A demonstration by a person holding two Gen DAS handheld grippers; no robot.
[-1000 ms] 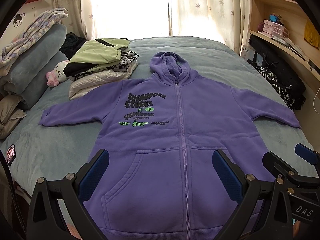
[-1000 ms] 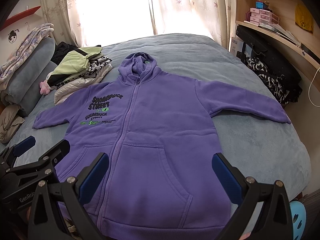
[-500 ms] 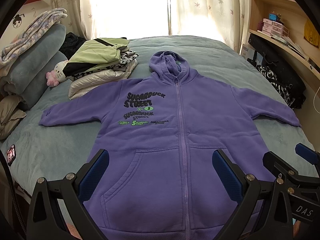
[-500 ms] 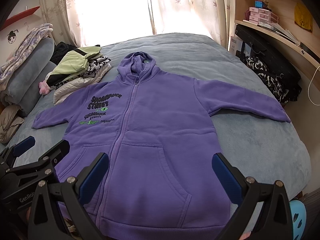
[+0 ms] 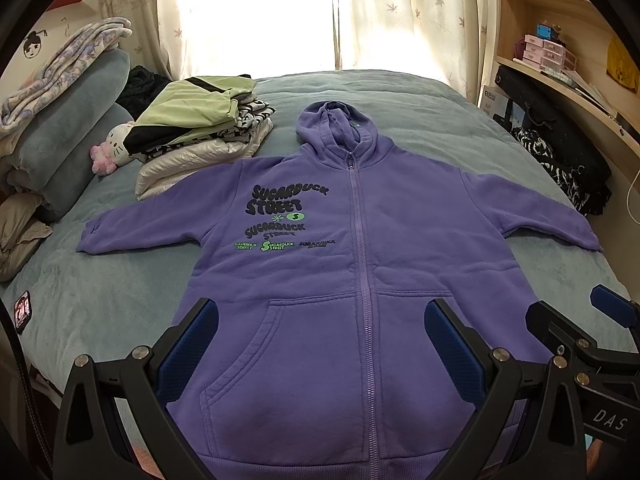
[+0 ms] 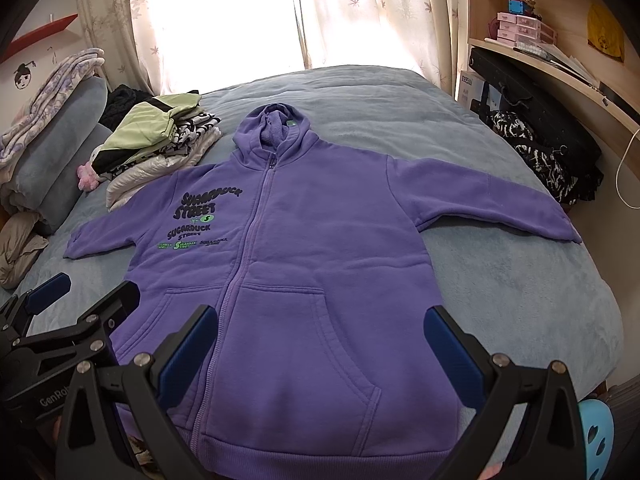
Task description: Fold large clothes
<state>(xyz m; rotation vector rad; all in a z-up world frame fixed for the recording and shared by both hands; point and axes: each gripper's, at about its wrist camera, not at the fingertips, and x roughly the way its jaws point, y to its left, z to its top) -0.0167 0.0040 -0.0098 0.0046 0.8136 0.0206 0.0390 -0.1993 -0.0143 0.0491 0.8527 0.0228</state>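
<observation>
Hand-held gripper spread above hoodie; hood points away, toward window.

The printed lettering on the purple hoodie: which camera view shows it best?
The left wrist view. There the lettering sits near the middle of the picture, large and readable as "SUGARDUCK STREET". The right wrist view shows the same lettering smaller, off to the left and more slanted.

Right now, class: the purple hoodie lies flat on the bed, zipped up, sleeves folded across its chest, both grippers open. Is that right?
Not quite. The purple hoodie's sleeves are spread out to the sides, not folded, as the left wrist view shows. It is flat on the bed, zipped, and the left gripper and right gripper are open.
</observation>
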